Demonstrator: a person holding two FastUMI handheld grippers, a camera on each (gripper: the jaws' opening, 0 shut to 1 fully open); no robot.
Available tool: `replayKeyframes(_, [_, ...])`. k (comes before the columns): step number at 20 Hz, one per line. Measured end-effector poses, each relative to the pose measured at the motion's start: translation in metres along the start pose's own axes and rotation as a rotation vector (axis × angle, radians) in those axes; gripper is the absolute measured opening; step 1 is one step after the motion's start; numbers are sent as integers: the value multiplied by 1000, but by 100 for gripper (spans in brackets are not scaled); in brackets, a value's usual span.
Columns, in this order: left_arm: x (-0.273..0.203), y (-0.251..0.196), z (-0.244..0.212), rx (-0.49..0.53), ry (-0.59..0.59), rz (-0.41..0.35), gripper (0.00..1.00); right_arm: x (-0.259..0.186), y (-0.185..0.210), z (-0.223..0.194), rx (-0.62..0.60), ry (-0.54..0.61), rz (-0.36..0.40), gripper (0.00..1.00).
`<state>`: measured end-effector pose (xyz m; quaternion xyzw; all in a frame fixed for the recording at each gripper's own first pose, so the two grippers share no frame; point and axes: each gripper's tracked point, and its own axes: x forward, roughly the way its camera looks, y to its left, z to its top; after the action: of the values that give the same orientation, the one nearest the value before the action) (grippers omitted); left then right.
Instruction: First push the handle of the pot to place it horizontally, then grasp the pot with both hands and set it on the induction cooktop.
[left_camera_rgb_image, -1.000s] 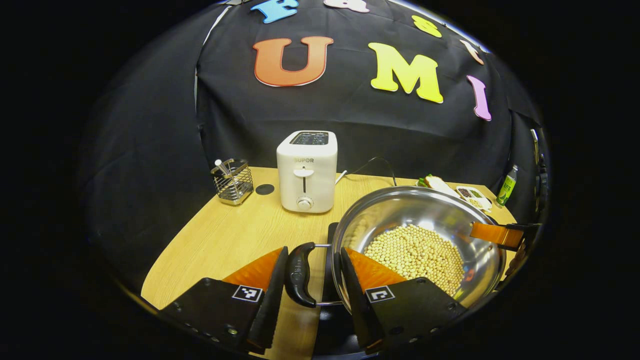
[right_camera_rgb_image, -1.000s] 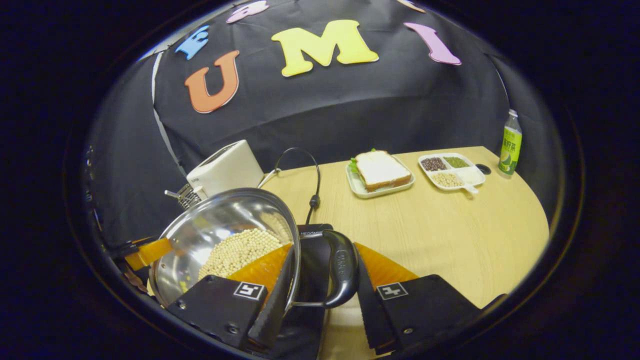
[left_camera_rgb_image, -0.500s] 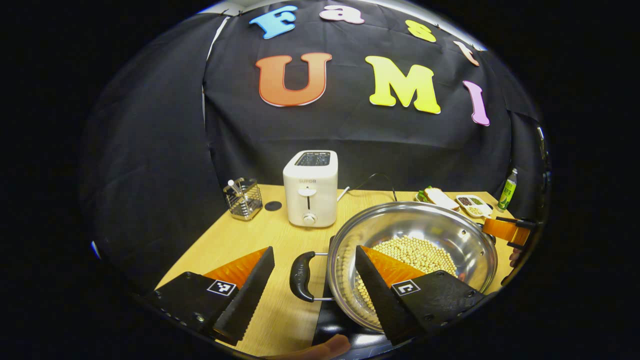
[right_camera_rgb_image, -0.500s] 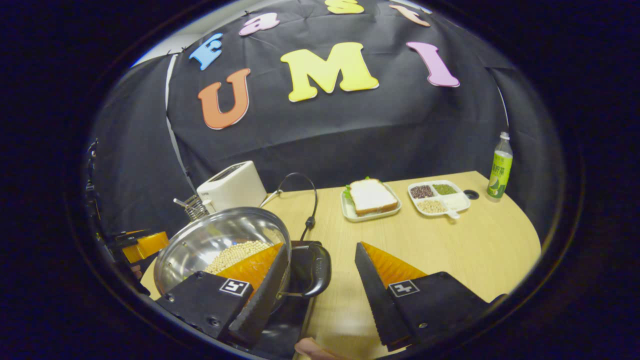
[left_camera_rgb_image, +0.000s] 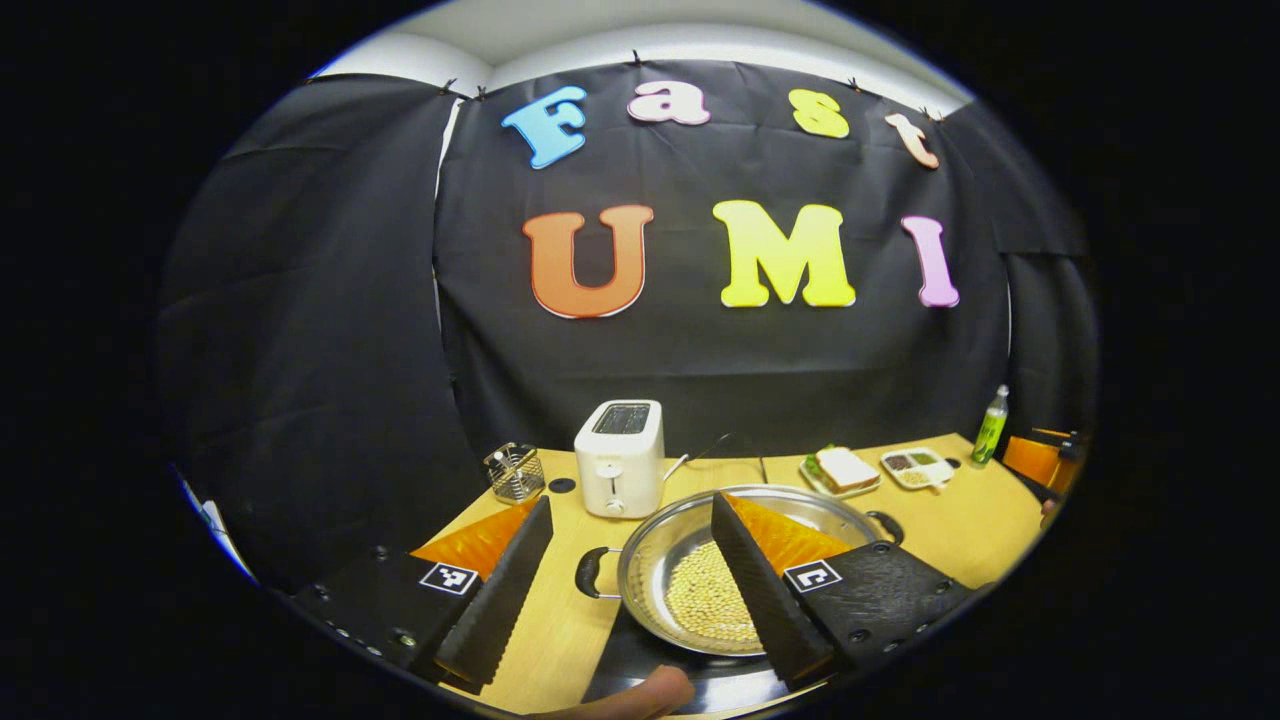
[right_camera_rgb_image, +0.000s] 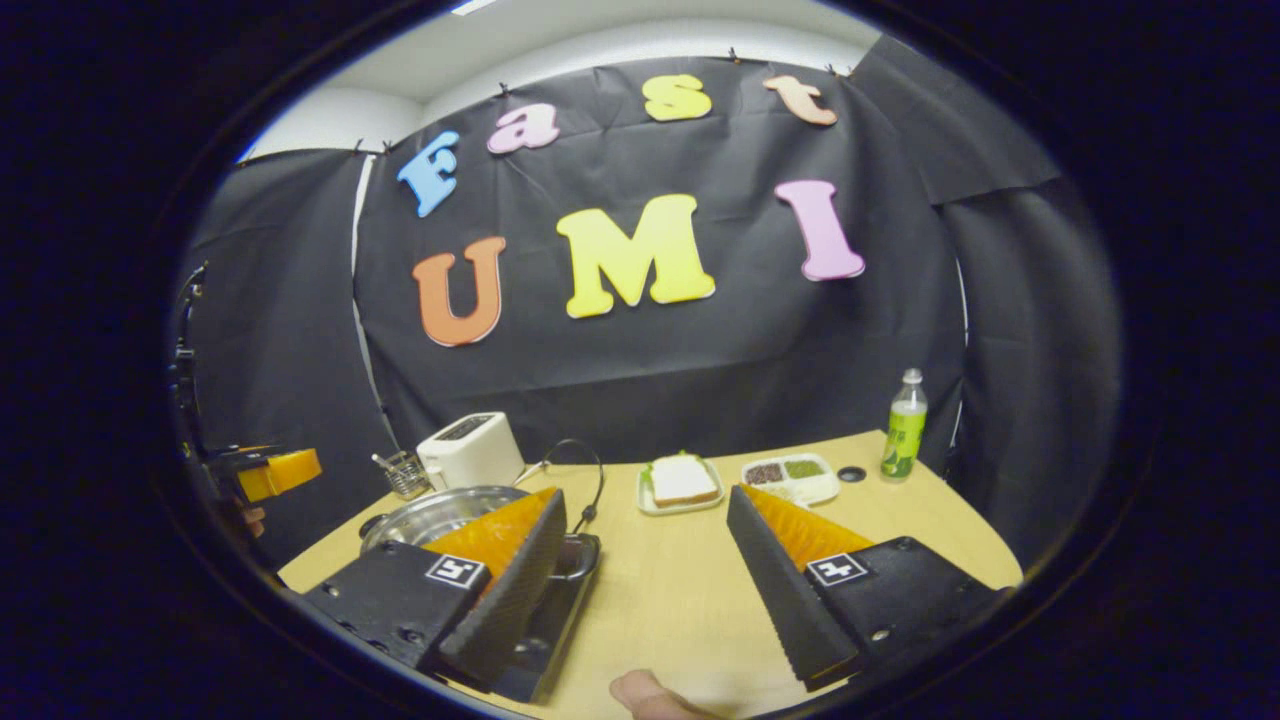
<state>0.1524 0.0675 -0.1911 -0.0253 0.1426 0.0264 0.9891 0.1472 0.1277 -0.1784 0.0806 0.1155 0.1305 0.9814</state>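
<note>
Pot (left_camera_rgb_image: 700, 590) of beans sits on the black cooktop (left_camera_rgb_image: 640, 665), low between the left tool (left_camera_rgb_image: 630, 590) fingers. Both tools hang high over the worktop (right_camera_rgb_image: 690, 590), spread wide and holding nothing. The right tool (right_camera_rgb_image: 645, 580) has the pot by its left finger.

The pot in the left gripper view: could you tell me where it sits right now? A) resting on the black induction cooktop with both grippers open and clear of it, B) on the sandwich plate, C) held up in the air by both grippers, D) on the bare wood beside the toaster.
A: the pot of beans rests on the black induction cooktop, and the left gripper and right gripper are open, gripping neither handle.
</note>
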Motion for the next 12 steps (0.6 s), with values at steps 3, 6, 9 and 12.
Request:
replayKeyframes(3, [-38,-8,24,-26,-36,-21,96,-43,-7,32,-14,-56,-25,100])
replayKeyframes(6, [-76,-10,51,11,-99,-6,95,-86,-18,56,-51,-102,-74,96])
replayKeyframes(9, [-110,-16,74,22,-152,11,96,-131,-24,86,-61,-161,-106,96])
replayKeyframes(12, [-146,-36,91,9,-207,-43,95,-173,-29,109,-57,-206,-136,96])
